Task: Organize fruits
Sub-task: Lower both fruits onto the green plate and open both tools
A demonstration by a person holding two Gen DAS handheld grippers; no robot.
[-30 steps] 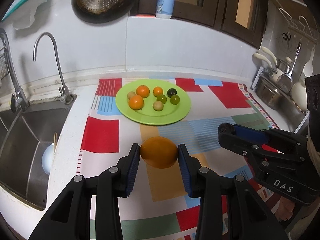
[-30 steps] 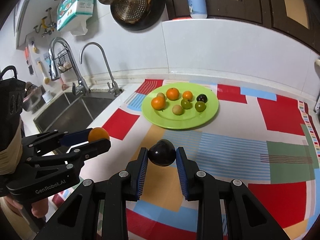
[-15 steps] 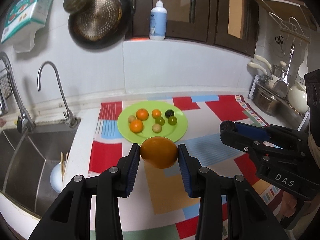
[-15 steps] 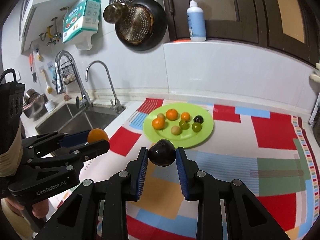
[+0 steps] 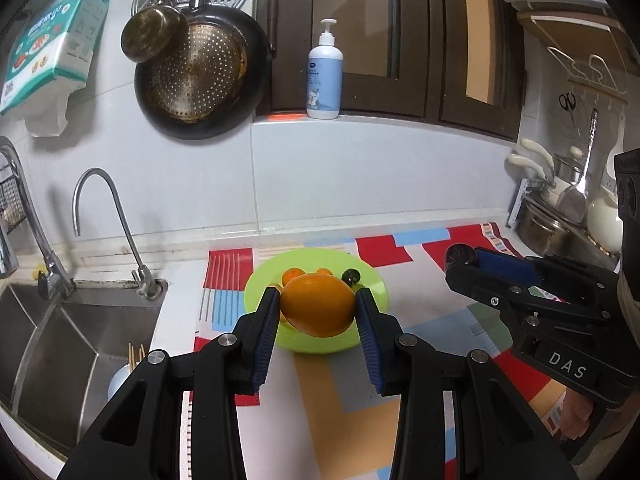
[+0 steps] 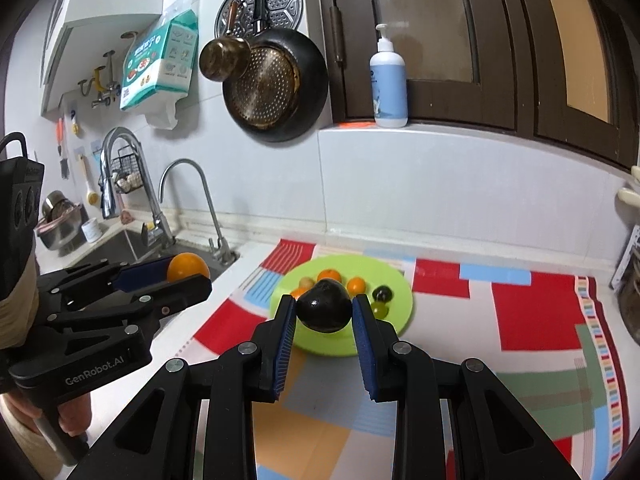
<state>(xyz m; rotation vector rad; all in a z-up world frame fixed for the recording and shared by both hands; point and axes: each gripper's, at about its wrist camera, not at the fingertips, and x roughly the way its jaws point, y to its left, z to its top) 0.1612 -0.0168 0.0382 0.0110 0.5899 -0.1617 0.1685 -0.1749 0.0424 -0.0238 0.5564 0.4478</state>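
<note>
While gripping fruit: "DAS" (image 5: pixel 568 365), "GenRobot.AI" (image 6: pixel 94 370) labels.

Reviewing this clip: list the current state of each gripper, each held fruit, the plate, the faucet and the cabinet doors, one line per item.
Left gripper: shut on the large orange fruit, held in the air.
Right gripper: shut on the dark, nearly black fruit, held in the air.
Lime-green round plate: on the patterned mat, holding small fruits.
Curved chrome faucet: no water running.
Dark brown cabinet doors: closed.

The left gripper (image 5: pixel 317 311) clamped a large round orange fruit (image 5: pixel 317 305) above a lime-green plastic plate (image 5: pixel 372 280) on the colourful patchwork mat (image 5: pixel 420 332).
</note>
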